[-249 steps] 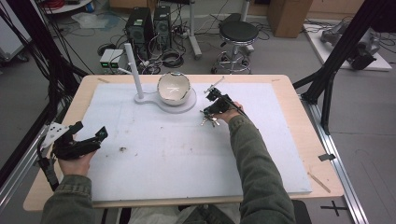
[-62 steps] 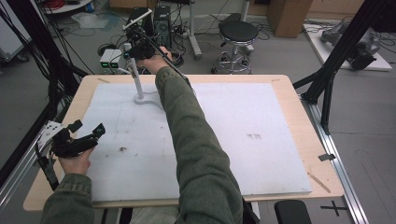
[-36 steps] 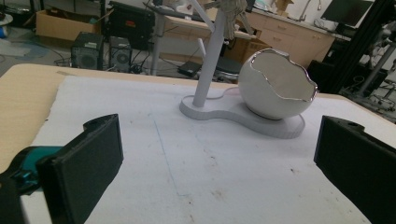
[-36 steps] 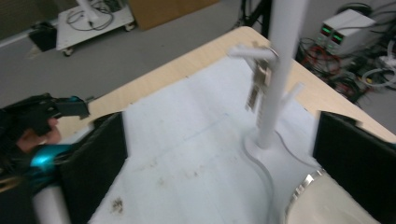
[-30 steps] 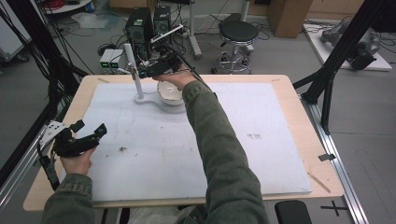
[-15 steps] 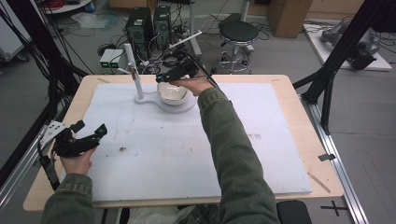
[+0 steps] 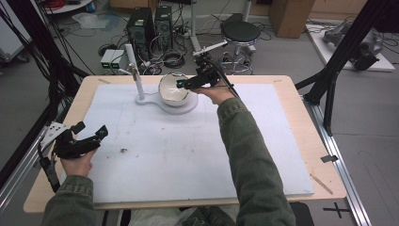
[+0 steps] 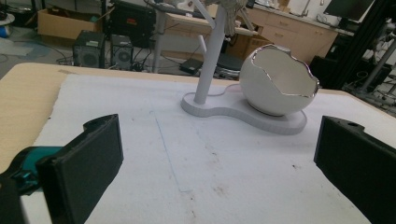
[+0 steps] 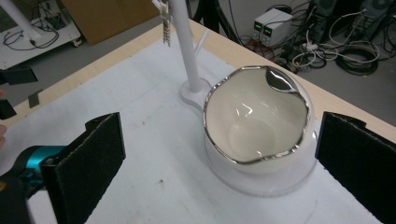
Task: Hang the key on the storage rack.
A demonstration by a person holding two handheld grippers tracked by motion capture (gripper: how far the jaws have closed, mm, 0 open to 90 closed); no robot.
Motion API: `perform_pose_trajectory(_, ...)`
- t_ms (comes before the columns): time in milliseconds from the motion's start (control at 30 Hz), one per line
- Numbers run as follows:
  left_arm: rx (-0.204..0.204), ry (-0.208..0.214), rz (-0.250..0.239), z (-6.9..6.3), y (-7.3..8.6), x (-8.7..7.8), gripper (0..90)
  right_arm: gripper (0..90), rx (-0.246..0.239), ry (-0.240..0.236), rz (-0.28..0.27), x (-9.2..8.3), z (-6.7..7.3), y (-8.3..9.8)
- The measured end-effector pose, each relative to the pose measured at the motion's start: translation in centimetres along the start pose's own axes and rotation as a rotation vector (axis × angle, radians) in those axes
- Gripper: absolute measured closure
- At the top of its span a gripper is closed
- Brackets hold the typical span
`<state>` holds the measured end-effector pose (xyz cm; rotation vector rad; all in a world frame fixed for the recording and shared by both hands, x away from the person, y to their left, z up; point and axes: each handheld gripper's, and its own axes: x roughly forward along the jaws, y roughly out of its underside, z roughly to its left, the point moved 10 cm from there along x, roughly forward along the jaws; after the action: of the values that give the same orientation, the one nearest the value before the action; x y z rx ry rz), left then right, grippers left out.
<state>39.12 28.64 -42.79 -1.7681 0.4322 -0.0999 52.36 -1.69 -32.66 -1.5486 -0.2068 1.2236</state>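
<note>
No lettering, label, brand mark or number can be read anywhere in these views. The one sign is a black cross mark (image 7: 339, 208) on the grey floor, just off the near right corner of the pale wooden table (image 7: 308, 122).
</note>
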Motion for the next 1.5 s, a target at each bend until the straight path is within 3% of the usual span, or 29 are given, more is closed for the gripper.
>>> perform_pose_trajectory(367, -0.001, -0.002, -0.001, 0.0, 0.0, -0.1, 1.8, 0.6, 0.007, 0.055, -0.011, -2.6, -1.4, 2.3)
perform_pose_trajectory(767, 0.001, -0.004, 0.007, 0.0, 0.0, -0.1, 1.8, 0.6, 0.070, 0.084, -0.032, -4.9, -3.3, 6.1)
perform_pose_trajectory(1000, 0.000, -0.005, 0.007, 0.0, 0.0, -0.2, 1.7, 0.6, 0.066, 0.153, -0.032, -6.6, -4.8, 8.2)
perform_pose_trajectory(1233, 0.000, -0.002, 0.011, -0.1, 0.1, -0.2, 1.8, 0.6, 0.127, 0.201, -0.079, -8.4, -5.4, 10.5)
perform_pose_trajectory(1500, 0.003, -0.013, 0.007, 0.0, 0.1, -0.3, 1.7, 0.6, 0.165, 0.257, -0.090, -9.3, -6.6, 13.9)
